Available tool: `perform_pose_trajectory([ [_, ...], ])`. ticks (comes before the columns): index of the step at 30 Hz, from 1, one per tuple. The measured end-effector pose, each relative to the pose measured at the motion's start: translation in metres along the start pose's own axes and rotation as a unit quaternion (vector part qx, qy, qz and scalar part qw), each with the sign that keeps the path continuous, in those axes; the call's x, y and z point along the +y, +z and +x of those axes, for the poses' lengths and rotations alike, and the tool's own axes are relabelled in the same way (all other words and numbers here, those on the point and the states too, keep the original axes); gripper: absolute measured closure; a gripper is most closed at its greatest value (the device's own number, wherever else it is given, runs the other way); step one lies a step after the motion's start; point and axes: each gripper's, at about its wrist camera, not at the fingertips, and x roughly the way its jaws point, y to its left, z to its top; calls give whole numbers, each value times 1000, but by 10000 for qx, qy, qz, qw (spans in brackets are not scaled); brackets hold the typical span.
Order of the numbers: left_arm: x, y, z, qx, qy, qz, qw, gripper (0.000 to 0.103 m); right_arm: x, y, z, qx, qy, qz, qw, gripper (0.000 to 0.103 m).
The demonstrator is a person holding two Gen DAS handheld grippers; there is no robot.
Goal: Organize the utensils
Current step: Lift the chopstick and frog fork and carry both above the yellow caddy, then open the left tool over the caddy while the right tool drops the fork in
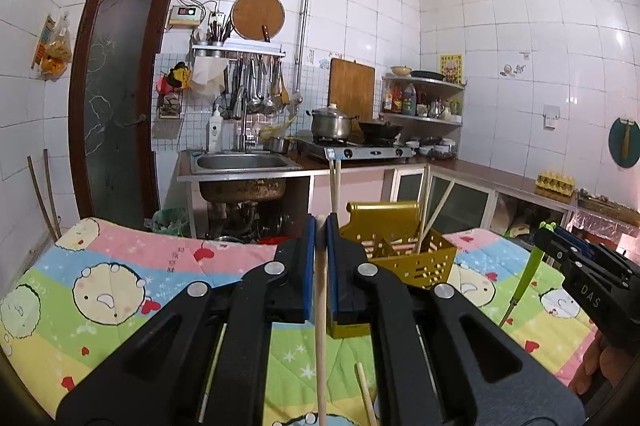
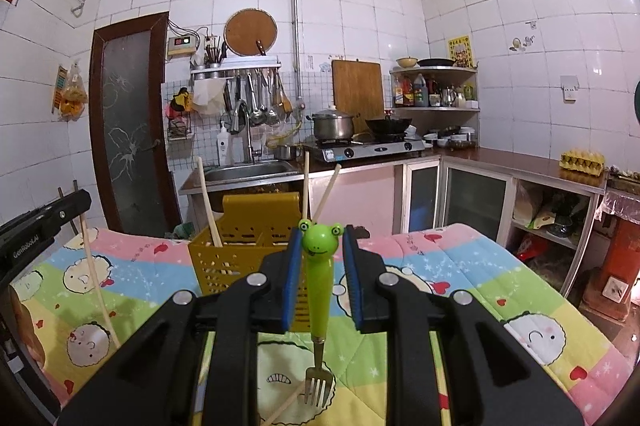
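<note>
In the left wrist view my left gripper (image 1: 320, 226) is shut on a pale wooden chopstick (image 1: 321, 306) that hangs almost straight down between the blue pads. Just beyond it stands a gold perforated utensil holder (image 1: 412, 258) with several chopsticks (image 1: 424, 209) leaning in it. In the right wrist view my right gripper (image 2: 320, 238) is shut on a green frog-handled fork (image 2: 319, 298), tines down over the cloth. The holder (image 2: 232, 262) sits ahead and left of it. The left gripper (image 2: 60, 209) shows at the left edge with its chopstick (image 2: 98, 290).
A bright cartoon-print quilt (image 1: 120, 286) covers the table. One loose chopstick (image 1: 366, 394) lies on it near me. Behind the table stand a sink (image 1: 244, 161), a gas stove (image 1: 360, 149) with pots and counter cabinets (image 2: 480, 193). A hand (image 1: 600, 366) shows at the right edge.
</note>
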Motion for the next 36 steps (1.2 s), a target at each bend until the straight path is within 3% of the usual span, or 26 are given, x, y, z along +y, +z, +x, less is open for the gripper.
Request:
perform_pose_trajectory([
  [10, -3, 36, 7, -240, -152, -154, 9995, 98, 2, 25, 8, -177, 91, 29, 9998, 82],
  [16, -21, 91, 17, -749, -270, -54, 9968, 98, 10, 69, 14, -573, 152, -16, 9982, 82],
  [23, -44, 132, 51, -1266, -231, 117, 9916, 98, 23, 122, 46, -909, 182, -61, 9957, 82],
  [29, -46, 136, 105, -1091, -244, -97, 9937, 98, 28, 132, 91, -830, 214, -11, 9963, 82],
  [36, -38, 97, 153, -559, -212, -179, 9981, 98, 28, 95, 136, -345, 220, -26, 9992, 82],
])
